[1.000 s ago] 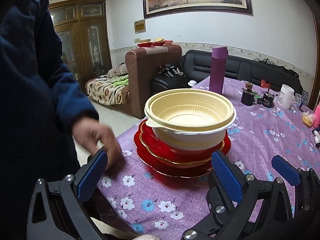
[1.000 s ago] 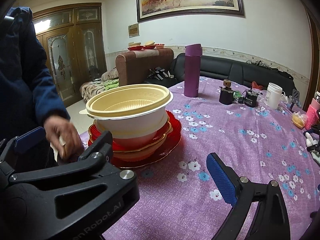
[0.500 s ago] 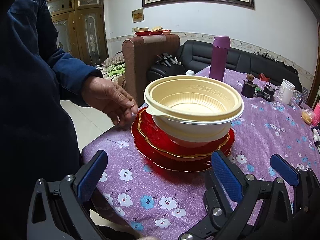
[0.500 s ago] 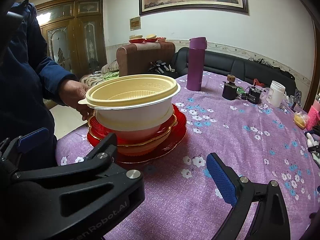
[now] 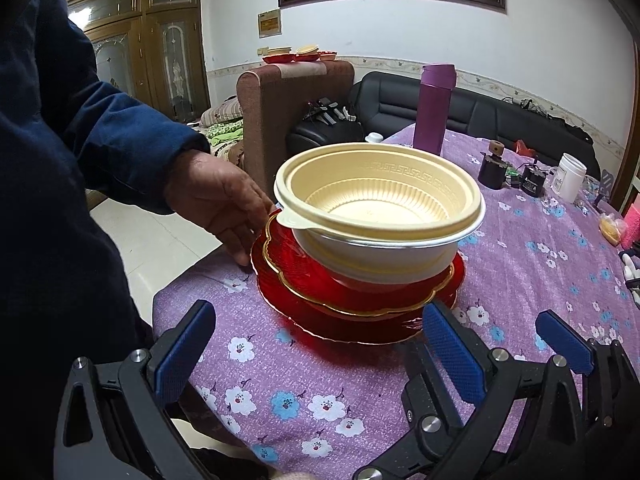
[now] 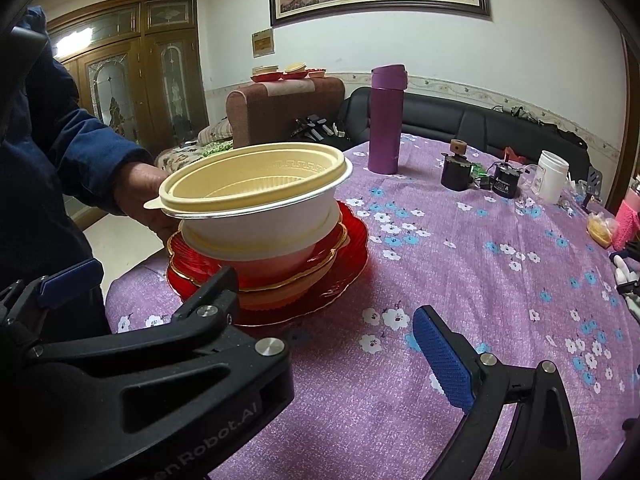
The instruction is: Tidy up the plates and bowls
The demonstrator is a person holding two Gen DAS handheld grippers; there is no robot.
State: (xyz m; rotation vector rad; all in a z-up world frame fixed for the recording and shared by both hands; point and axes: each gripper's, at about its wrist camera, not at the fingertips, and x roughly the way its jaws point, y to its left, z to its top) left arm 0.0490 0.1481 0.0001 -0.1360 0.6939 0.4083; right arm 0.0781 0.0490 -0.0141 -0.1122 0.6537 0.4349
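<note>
Cream plastic bowls [image 5: 380, 204] nest on stacked red gold-rimmed plates [image 5: 356, 300] near the purple floral tabletop [image 6: 460, 280] edge — a bare hand [image 5: 220, 200] touches the plates (both grippers' fingers spread, empty).

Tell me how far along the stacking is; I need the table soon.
Done: cream bowl nests on the red plates. In hand: nothing; left gripper and right gripper are open, while a bare hand touches the stack. Left: dishes on the armchair.
</note>
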